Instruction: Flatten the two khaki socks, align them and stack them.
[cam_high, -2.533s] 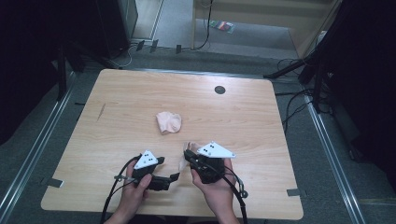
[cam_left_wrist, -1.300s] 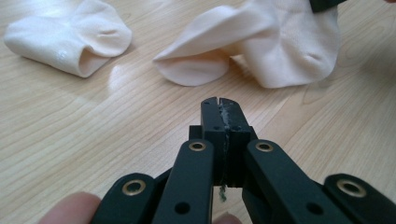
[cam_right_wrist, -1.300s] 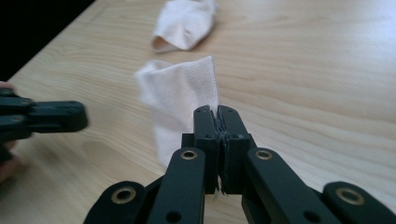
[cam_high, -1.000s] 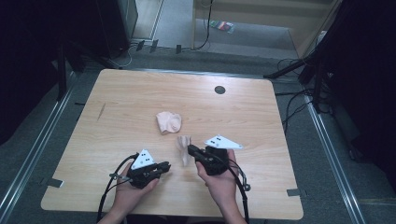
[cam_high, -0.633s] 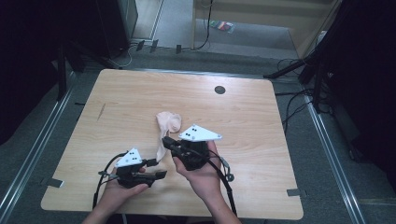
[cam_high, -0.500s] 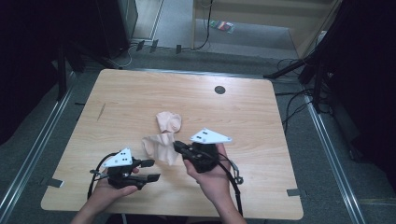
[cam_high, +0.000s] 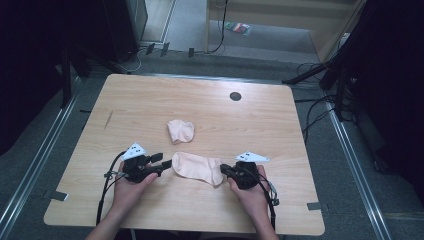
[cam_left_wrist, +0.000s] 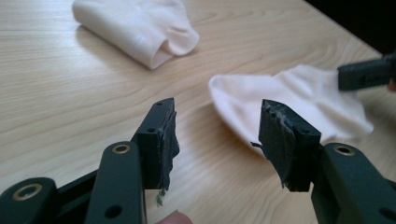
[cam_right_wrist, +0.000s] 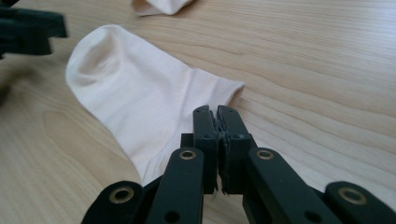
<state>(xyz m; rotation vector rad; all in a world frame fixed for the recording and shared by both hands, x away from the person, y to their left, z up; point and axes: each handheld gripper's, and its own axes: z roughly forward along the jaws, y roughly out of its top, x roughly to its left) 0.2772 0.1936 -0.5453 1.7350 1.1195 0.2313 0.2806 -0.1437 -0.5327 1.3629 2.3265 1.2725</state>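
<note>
While the flat sock (cam_high: 196, 167) lies spread on the table (cam_high: 300, 130) between both hands, the right gripper (cam_right_wrist: 218, 122) pinches its cuff edge with jaws pressed together. The left gripper (cam_left_wrist: 217, 133), jaws apart and just closing a little, holds nothing, the sock's toe just beyond it. A folded sock (cam_high: 180, 130) lies farther back.

right gripper (cam_right_wrist: 218, 122) jaws pinched together on near edge of flat sock (cam_right_wrist: 140, 98); other gripper's jaw (cam_right_wrist: 28, 30) far left.
</note>
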